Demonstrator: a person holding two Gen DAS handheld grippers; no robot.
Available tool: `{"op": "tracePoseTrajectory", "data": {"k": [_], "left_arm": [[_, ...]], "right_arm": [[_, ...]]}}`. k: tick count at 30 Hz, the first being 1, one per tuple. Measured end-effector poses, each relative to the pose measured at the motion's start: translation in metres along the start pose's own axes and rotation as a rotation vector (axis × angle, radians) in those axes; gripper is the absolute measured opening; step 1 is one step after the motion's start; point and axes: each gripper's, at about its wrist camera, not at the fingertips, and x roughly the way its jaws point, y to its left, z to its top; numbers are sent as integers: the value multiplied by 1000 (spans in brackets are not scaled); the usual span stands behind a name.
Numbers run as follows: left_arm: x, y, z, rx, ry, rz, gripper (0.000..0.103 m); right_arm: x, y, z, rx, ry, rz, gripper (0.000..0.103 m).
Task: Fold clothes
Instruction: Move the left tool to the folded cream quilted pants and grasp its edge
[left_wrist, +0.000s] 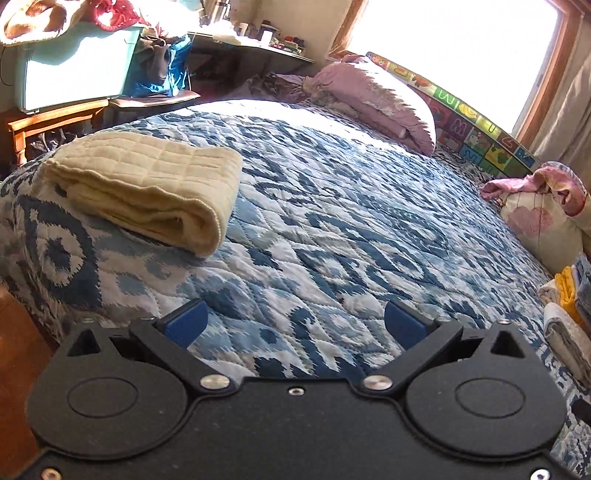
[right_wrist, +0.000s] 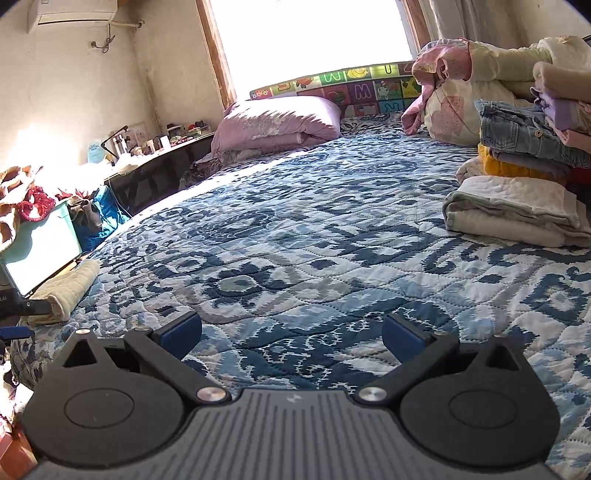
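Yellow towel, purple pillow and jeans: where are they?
Yellow towel (left_wrist: 147, 184), left wrist view, on its top layer.
Purple pillow (right_wrist: 277, 118), right wrist view, on its front face.
Jeans (right_wrist: 524, 133), right wrist view, on the folded denim.

Hard daylight pours through the window (left_wrist: 454, 44) at the top of both views, blown out to pure white, glaring across the far quilt (right_wrist: 295, 221), while fisheye bending curves the frame edges and darkens the corners, detail staying fairly sharp.

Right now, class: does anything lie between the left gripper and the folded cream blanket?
Nothing visible does. The left gripper is open above bare quilt, and the cream blanket lies ahead to its left.
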Motion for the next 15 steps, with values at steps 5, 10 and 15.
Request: {"op": "tracePoseTrajectory", "data": {"k": [5,10,15], "left_arm": [[22,43,24,-202,-20,-6,100],[49,57,45,-300,-34,-8,81],[79,56,58,-308,-10,74,64]], "right_arm": [[33,-26,-9,56,81,72,103],[51,-45,-17,114,139,130,103],[54,-48,-19,138,160,153,103]]}}
